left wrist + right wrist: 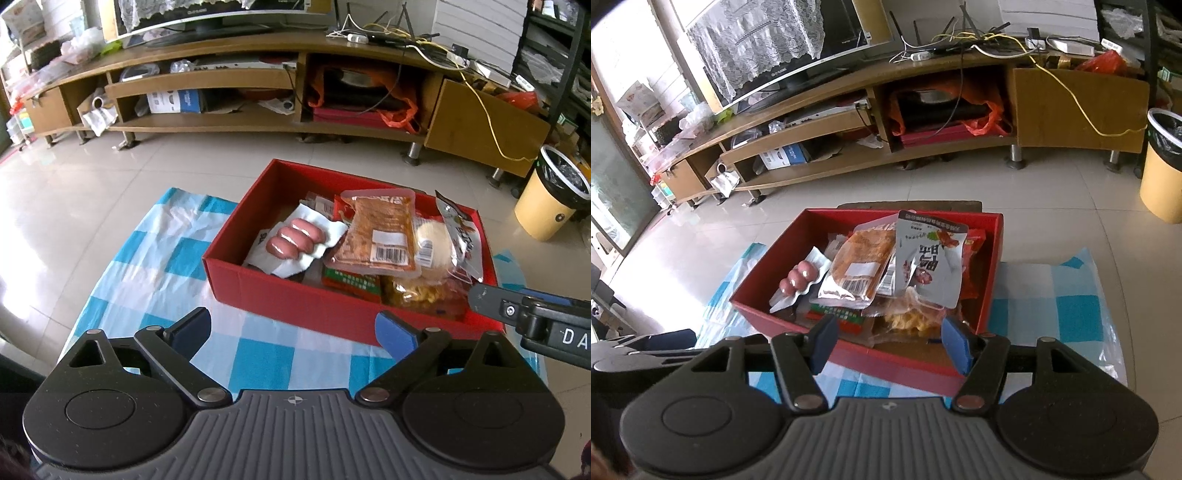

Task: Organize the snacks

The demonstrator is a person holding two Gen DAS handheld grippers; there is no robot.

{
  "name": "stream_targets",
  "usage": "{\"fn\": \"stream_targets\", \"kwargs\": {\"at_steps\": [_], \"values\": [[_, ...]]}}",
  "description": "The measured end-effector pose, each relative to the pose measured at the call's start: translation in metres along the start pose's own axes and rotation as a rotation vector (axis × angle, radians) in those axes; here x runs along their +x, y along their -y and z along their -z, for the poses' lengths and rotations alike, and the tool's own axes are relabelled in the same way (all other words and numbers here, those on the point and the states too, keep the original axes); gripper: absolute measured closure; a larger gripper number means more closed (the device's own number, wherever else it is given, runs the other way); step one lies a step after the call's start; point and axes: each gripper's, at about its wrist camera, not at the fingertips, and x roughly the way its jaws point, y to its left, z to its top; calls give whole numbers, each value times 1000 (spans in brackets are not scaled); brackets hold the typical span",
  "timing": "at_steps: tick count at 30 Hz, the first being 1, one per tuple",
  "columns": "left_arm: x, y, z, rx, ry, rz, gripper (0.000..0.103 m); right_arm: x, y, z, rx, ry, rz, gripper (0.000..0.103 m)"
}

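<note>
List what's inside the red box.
In the red box: a sausage pack, an orange barcoded packet on top, a grey pouch, a round pale bun, a green-labelled pack and yellow snacks underneath. Lower layers are covered.

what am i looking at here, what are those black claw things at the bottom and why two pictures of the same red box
Those are two hand-held grippers; a person holds one in each hand. Each carries a camera looking forward along its fingers, so you get two views of one scene. The left gripper is open and holds nothing. The right gripper is also open and empty, by the box's near wall. The red box sits on a blue-and-white checked cloth and holds snack packets, among them a sausage pack and a grey pouch.
</note>
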Motion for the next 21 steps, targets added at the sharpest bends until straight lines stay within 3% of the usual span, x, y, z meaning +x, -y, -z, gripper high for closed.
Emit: {"fn": "stream_targets", "kwargs": {"at_steps": [21], "values": [[-30,-6,40,3,8,0,2,-32,-7,40,-11,2,5,42]]}}
